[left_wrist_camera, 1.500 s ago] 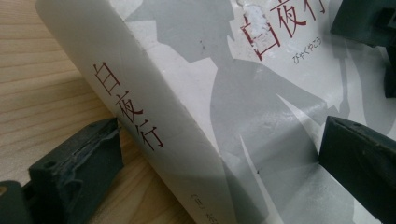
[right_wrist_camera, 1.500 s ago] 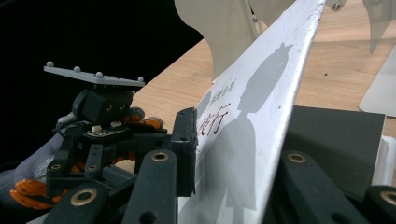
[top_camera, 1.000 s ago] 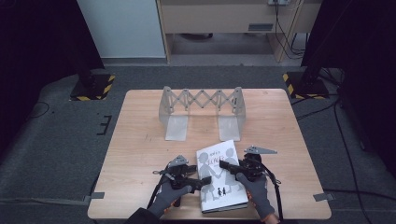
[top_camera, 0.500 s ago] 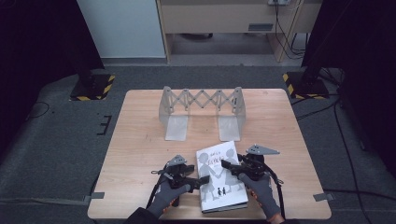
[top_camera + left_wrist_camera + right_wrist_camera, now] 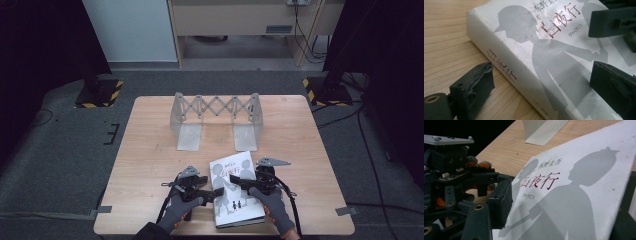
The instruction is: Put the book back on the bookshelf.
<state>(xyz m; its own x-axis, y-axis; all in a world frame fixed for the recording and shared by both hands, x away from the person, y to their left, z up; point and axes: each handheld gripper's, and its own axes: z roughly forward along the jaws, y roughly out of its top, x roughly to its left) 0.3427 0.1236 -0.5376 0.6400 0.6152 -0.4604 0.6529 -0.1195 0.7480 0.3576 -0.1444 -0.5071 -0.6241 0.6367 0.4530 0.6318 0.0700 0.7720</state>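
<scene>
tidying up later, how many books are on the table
1. A white paperback book with grey silhouettes and red title lies flat at the near edge of the light wooden table, between the two grippers. None sits in the grey metal accordion bookend rack.

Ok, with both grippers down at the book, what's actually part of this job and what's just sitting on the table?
In play:
- white book, lying flat at the near edge
- left gripper, jaws open astride the book's spine edge
- right gripper, jaws open around the cover's far side

Lying about:
- metal expanding book rack, standing empty farther back on the table, apart from the book
</scene>
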